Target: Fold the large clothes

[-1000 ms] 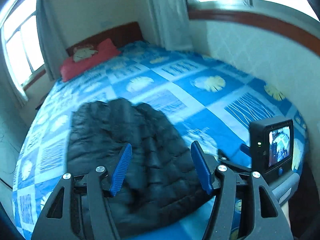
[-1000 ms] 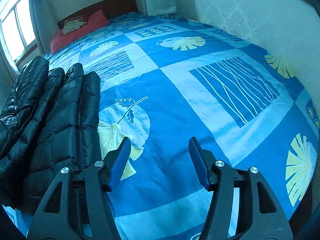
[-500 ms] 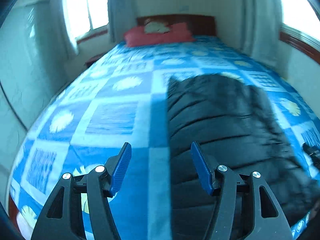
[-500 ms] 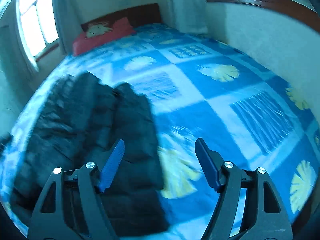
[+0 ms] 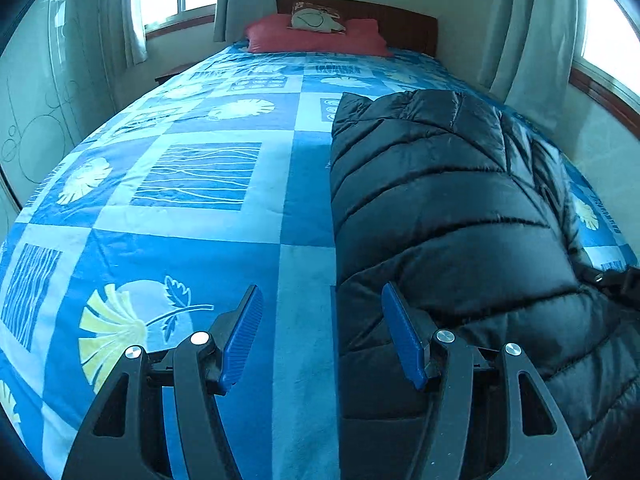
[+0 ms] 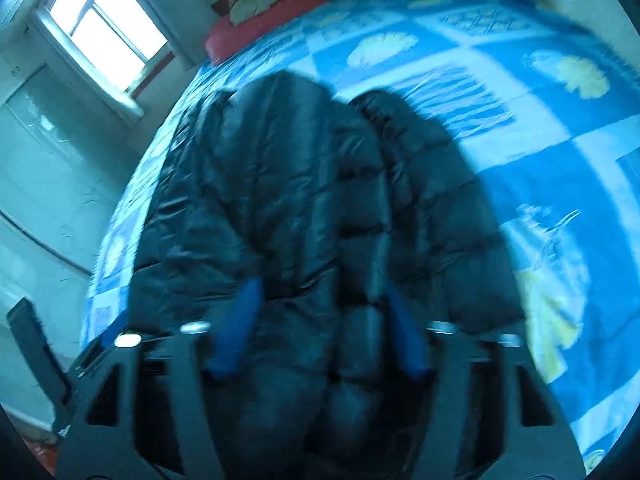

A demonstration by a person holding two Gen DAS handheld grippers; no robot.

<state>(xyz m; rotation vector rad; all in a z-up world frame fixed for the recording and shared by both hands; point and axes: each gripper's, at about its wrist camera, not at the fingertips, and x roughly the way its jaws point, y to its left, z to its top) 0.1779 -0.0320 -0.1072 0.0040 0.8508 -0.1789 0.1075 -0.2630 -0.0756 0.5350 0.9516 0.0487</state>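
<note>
A black quilted puffer jacket point(image 5: 448, 216) lies folded lengthwise on the blue patterned bed point(image 5: 192, 208). In the left wrist view it fills the right half; my left gripper point(image 5: 322, 320) is open and empty, straddling the jacket's left edge near its near end. In the right wrist view, which is blurred, the jacket point(image 6: 304, 208) fills the middle. My right gripper point(image 6: 324, 328) is open and empty just above the jacket's near end.
A red pillow point(image 5: 316, 38) with a cushion lies at the wooden headboard. Windows and curtains point(image 5: 520, 28) flank the bed. A wall runs close along the bed's left side point(image 5: 44, 92). The other gripper's body shows at the right edge point(image 5: 616, 284).
Both grippers have swung round: the left from over the jacket to its left edge, the right from bare bed to over the jacket's near end. Both stayed open. The jacket has not moved.
</note>
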